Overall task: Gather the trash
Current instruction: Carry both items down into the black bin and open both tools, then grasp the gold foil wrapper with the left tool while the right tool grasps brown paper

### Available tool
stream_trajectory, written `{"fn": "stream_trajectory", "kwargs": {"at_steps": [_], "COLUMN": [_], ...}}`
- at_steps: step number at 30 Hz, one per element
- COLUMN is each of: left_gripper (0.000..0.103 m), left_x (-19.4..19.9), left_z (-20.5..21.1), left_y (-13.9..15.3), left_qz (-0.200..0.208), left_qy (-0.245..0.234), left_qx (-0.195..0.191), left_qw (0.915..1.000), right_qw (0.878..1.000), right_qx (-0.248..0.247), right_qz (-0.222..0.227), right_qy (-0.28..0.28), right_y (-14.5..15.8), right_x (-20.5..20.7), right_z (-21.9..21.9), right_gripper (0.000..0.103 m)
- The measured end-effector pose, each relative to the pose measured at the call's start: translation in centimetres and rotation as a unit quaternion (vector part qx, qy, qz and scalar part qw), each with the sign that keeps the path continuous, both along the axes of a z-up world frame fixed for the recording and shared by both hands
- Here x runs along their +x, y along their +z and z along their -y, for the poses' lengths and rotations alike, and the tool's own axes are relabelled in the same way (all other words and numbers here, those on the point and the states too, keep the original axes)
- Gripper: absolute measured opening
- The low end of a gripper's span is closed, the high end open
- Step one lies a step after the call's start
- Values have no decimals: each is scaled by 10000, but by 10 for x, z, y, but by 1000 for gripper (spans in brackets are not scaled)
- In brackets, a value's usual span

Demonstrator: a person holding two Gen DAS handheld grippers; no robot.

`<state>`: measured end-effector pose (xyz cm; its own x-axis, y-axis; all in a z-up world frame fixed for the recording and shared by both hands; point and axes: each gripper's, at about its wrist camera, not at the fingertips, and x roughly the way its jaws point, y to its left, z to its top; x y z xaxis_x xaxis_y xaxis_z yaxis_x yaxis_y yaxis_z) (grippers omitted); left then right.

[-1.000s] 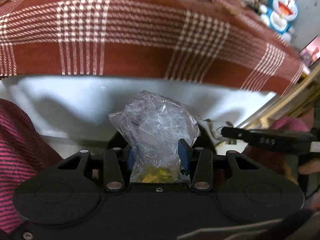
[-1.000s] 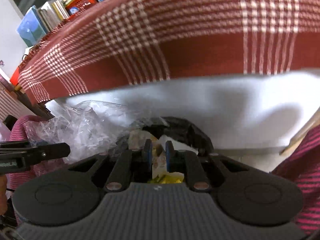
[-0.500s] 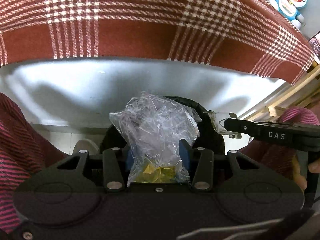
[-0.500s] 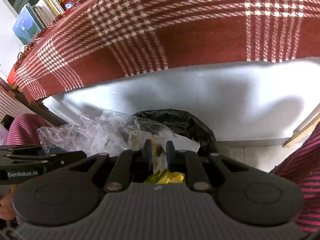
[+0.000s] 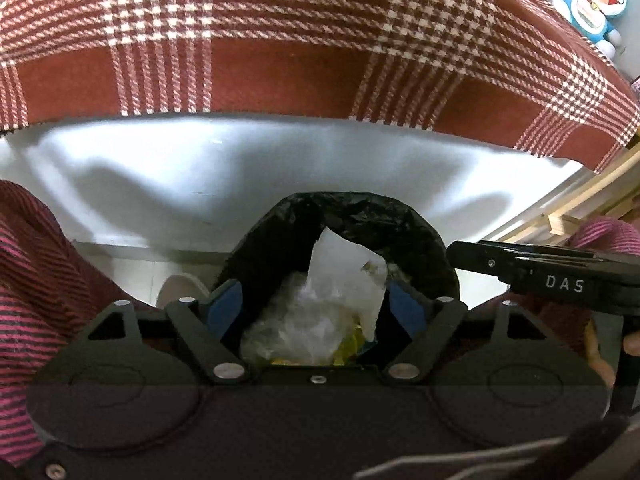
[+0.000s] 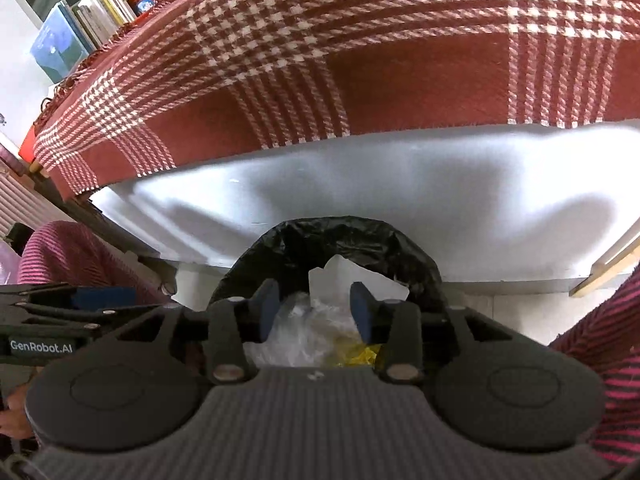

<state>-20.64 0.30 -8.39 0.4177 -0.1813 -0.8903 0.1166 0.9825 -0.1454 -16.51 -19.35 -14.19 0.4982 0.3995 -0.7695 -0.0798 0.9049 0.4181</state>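
I hold both claws over the black-lined bin; the left claw and right claw are opening, gripping nothing; the crinkled clear plastic bag and paper scrap lie inside, light, soft, best pinched at a bunched fold.

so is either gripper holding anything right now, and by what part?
Nothing held. Left gripper and right gripper jaws are opening, pads clear of the clear plastic trash, which lies in the black-lined bin below.

Table — checked red cloth
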Motion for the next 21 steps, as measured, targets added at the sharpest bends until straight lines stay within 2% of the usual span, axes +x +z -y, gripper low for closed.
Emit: {"fn": "stream_trajectory", "kwargs": {"at_steps": [5,10,16,21], "left_gripper": [83,83,85,87], "left_x": [0,3,18,48], "left_z": [-2,-5,-10,-8], "left_y": [11,36,75,106], "left_qz": [219,695,1329,1931], "left_qy": [8,-41,-131,-94], "left_qx": [88,115,34,18], "left_qw": [9997,9975,9910,9811], "right_qw": [9999,9990,9937,9851], "right_qx": [52,121,192,224], "right_qz": [99,436,1102,1702], "right_qy": [4,17,12,-45], "right_y": [7,29,73,109], "right_x": [0,2,11,27], "right_z": [2,7,16,27], "right_gripper": [60,62,67,71]}}
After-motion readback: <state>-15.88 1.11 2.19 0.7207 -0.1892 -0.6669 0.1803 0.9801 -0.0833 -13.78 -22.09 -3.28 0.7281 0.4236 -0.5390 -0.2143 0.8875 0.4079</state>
